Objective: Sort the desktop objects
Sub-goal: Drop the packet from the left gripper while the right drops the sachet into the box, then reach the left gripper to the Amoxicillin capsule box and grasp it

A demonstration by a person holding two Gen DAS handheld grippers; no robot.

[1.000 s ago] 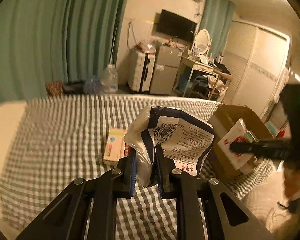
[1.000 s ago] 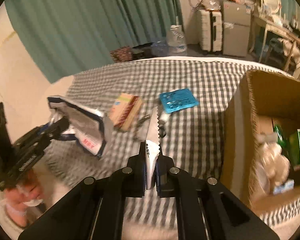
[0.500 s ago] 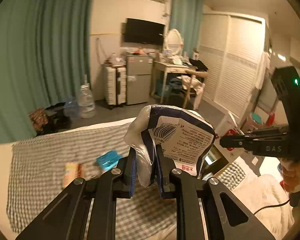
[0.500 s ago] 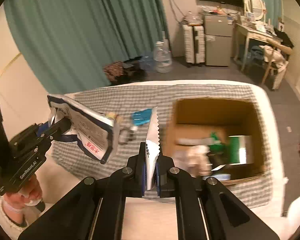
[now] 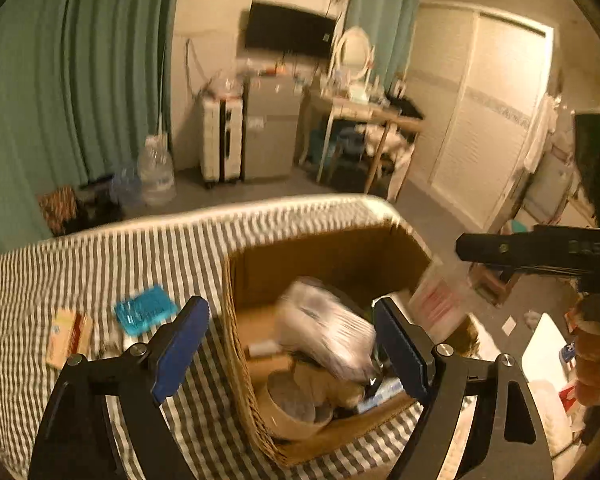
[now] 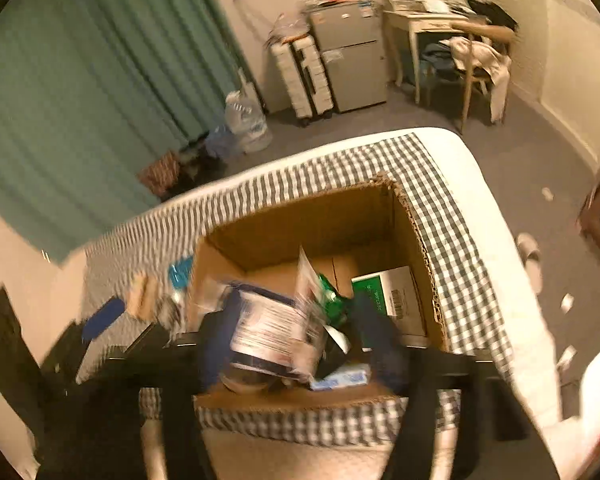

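Your left gripper (image 5: 290,344) points steeply down over the open cardboard box (image 5: 332,252), its jaws opening wide with the blue pads well apart. The white printed pouch (image 5: 324,328) sits blurred between them, touching neither pad, over the box's contents. Your right gripper (image 6: 300,340) also tilts down above the same box, rolled a little, its jaws opening; nothing is pressed between its pads. In the left wrist view it reaches in from 3 o'clock as a black bar, with your hand (image 5: 592,360) gripping its handle at 4 o'clock.

A thin flat sachet (image 6: 306,276) with a zigzag edge stands on end in the box, blurred, just at 12 o'clock from the pouch; whether it rests on anything I cannot tell. The box is brown corrugated card with a ragged, frayed rim. Inside lie a green-and-white carton (image 6: 388,296) at 2 o'clock from the pouch, a crinkled green wrapper (image 6: 332,296), a round tan tub (image 5: 292,408) and a small pale-blue packet (image 6: 344,378).

The box stands on a grey-and-white checked cloth (image 5: 100,264) spread over a rounded white surface. On the cloth, at 9 o'clock from the box, lie a glossy teal packet (image 5: 144,310) and a flat tan carton (image 5: 68,338), apart from each other.
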